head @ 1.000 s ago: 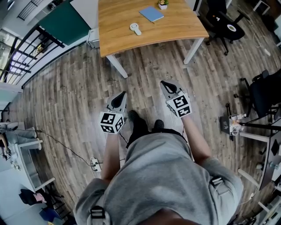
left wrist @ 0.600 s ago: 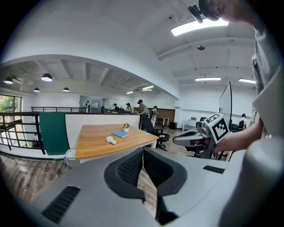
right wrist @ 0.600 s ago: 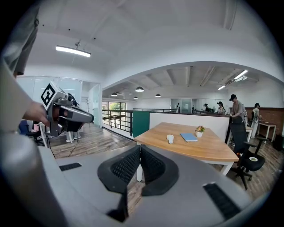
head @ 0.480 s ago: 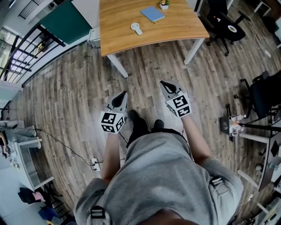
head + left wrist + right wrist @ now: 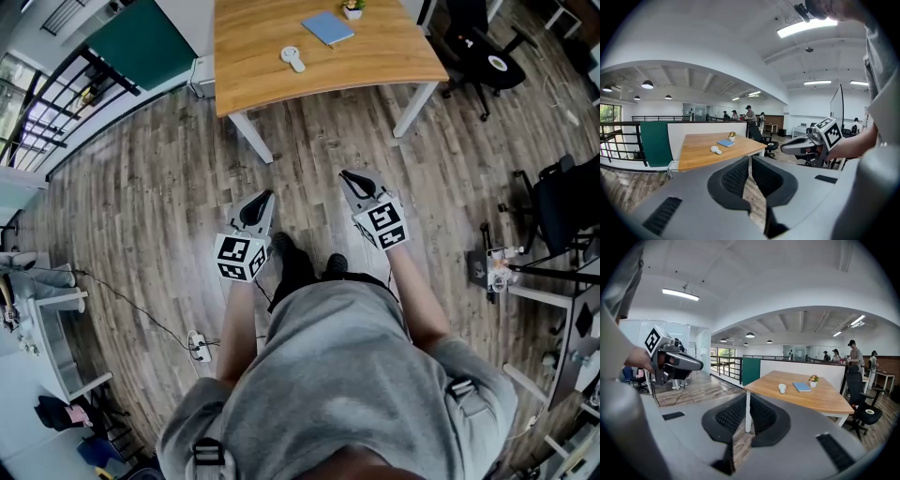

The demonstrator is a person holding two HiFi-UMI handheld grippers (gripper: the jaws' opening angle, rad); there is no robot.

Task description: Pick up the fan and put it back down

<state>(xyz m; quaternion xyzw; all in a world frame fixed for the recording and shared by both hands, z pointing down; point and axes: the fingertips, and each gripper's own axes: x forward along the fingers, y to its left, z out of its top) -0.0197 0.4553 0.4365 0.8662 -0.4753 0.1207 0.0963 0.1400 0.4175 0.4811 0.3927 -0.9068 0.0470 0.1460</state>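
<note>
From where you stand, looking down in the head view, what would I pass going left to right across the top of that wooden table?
small white fan → blue book → little potted plant, all lying apart on the wooden table.

Open-plan office. Grey-brown wood-plank floor [image 5: 141, 216]. Light wooden table [image 5: 375, 56] on white legs. Black office chair [image 5: 473, 52] just right of it. Green panel [image 5: 141, 42] and black railing [image 5: 47, 122] on the left, with a window [image 5: 607, 115] beyond the railing. White ceiling, strip lights [image 5: 806, 26], round lamps [image 5: 647, 84]. Power strip [image 5: 199, 349] on the floor.
</note>
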